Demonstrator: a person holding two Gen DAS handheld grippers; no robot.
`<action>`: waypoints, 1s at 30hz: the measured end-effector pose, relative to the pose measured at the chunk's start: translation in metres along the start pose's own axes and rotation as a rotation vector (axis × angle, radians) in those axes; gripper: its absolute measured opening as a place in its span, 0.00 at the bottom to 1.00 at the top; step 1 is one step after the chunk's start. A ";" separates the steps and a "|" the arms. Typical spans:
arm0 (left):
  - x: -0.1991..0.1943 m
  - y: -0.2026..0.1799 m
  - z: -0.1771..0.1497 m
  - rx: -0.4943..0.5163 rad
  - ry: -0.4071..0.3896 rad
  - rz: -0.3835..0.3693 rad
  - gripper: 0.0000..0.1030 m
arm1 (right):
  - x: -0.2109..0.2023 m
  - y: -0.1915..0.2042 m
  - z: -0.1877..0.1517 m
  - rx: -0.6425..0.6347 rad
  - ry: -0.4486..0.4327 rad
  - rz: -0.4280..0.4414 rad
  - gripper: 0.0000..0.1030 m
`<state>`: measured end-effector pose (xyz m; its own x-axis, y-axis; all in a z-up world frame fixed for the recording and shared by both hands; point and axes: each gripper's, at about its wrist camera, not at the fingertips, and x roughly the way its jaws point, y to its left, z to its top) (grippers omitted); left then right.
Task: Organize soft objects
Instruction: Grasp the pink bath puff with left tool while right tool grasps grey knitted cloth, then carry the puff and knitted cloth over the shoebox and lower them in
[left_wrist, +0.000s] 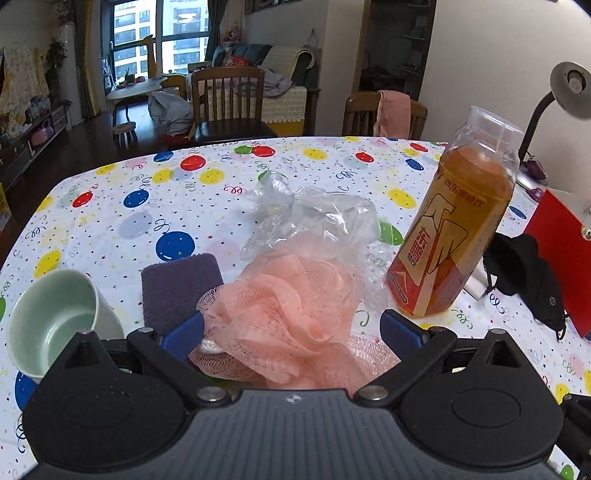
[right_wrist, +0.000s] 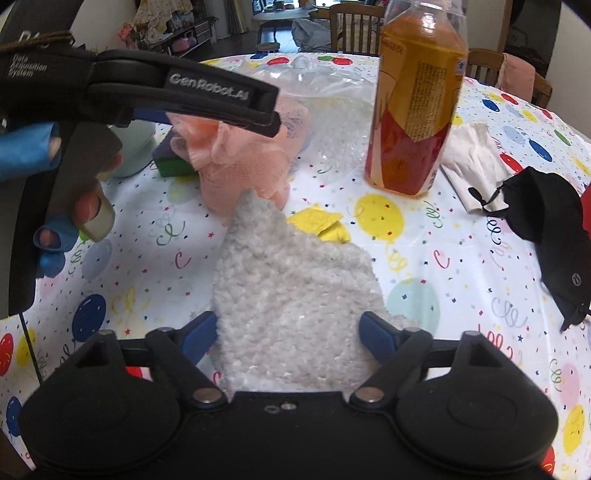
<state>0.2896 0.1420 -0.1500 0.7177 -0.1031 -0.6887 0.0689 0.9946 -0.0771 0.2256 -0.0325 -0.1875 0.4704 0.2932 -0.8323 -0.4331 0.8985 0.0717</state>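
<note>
The table with the balloon-print cloth (left_wrist: 110, 221) is filling both views. The fluffy grey knitted cloth (right_wrist: 291, 295) is lying low in the middle, between the wide-open right tongs (right_wrist: 288, 332). The pink mesh bath puff (left_wrist: 288, 314) is sitting low in the middle, between the open left tongs (left_wrist: 291, 332).

Desk (right_wrist: 424, 258) is carrying:
- one peach mesh puff (left_wrist: 291, 314)
- one grey fuzzy cloth (right_wrist: 291, 295)
- one clear plastic bag (left_wrist: 317, 214)
- one purple sponge (left_wrist: 177, 284), green underneath in the right wrist view
- one yellow cloth (right_wrist: 321, 223)
- one black mask (right_wrist: 550, 229)
- one white tissue (right_wrist: 472, 162)
- one tea bottle (left_wrist: 450, 229)
- one pale green cup (left_wrist: 55, 317)
- one red box (left_wrist: 565, 251)
- one lamp (left_wrist: 569, 92)

Two grippers are showing: left (left_wrist: 291, 332), right (right_wrist: 288, 332).

Two chairs (left_wrist: 229, 103) are standing behind.
</note>
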 end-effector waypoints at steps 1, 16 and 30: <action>0.000 0.000 0.000 0.000 -0.002 0.001 0.89 | -0.001 -0.002 0.000 0.008 -0.003 0.000 0.75; -0.019 0.004 0.001 -0.030 -0.018 0.035 0.30 | -0.027 -0.027 -0.003 0.106 -0.056 -0.012 0.04; -0.074 -0.001 0.006 -0.038 -0.054 -0.004 0.26 | -0.105 -0.065 0.000 0.241 -0.150 0.015 0.04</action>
<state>0.2405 0.1484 -0.0940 0.7541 -0.1059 -0.6482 0.0467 0.9931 -0.1079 0.2039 -0.1214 -0.1049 0.5819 0.3360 -0.7406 -0.2540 0.9402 0.2270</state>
